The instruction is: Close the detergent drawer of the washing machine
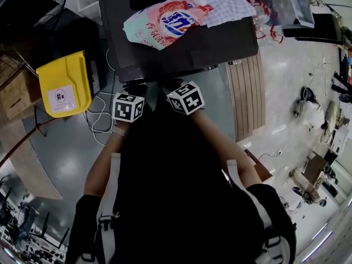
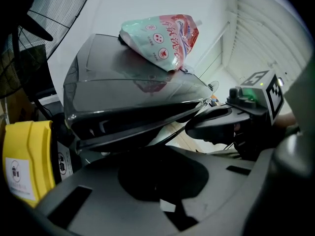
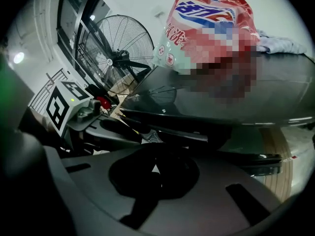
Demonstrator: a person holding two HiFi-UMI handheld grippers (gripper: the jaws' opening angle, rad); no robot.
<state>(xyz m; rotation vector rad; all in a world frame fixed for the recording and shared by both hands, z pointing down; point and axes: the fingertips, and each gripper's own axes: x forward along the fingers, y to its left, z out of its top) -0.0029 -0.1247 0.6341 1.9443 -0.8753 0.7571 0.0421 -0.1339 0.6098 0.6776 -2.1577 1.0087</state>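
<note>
Both claws are pressed together with nothing between them. The left gripper point(image 1: 131, 100) and right gripper point(image 1: 182, 94) sit side by side, nearly touching, at the near edge of the washing machine point(image 1: 220, 45).

On the dark top lie a detergent pouch point(image 1: 162, 22) and, to its right, some checked cloth point(image 1: 220, 1). A yellow container point(image 1: 66, 84) stands on the floor to the left.

I can't make out the detergent drawer itself. It should be on the front face under that near lip, which both gripper views show only as a dark gap below the glossy top.

I expect a light, rigid plastic tray on a slide, with a smooth and likely slippery front. No pinch is needed: set closed tips flat against the middle of its front panel and push straight in. An off-centre push may skew and bind it.
</note>
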